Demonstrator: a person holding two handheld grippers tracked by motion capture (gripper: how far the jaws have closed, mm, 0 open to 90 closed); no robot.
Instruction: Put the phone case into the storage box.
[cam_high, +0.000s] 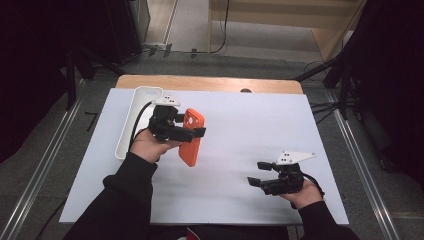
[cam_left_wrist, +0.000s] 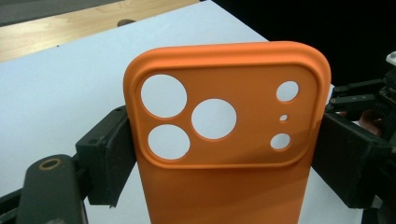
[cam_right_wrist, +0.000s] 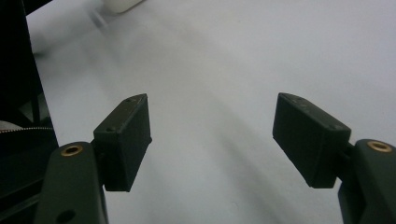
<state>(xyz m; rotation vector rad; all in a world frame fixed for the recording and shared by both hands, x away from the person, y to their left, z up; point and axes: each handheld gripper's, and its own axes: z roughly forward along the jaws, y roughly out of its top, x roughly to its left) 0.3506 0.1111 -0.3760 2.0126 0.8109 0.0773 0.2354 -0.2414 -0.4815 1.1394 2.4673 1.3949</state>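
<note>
Left tool (cam_high: 192, 131) clamps an orange phone case (cam_high: 191, 137) by its two long edges, holding it upright above the white table (cam_high: 240, 165), just right of the white tray (cam_high: 131, 117). Right tool (cam_high: 257, 172), well to the right of the case and nearer the person, stands wide with nothing between its jaws. A strip of bare wood (cam_high: 210, 83) shows beyond the white sheet; grey floor, metal rails and black stands surround the table. Seen from the left tool view, the case (cam_left_wrist: 224, 154) shows its camera cut-outs, three large and three small, with the pads (cam_left_wrist: 114, 158) pressed on both sides. Seen from the right tool view, bare white table (cam_right_wrist: 224, 70) lies between the open pads (cam_right_wrist: 133, 140), with a tray corner (cam_right_wrist: 119, 4) blurred at the top.
</note>
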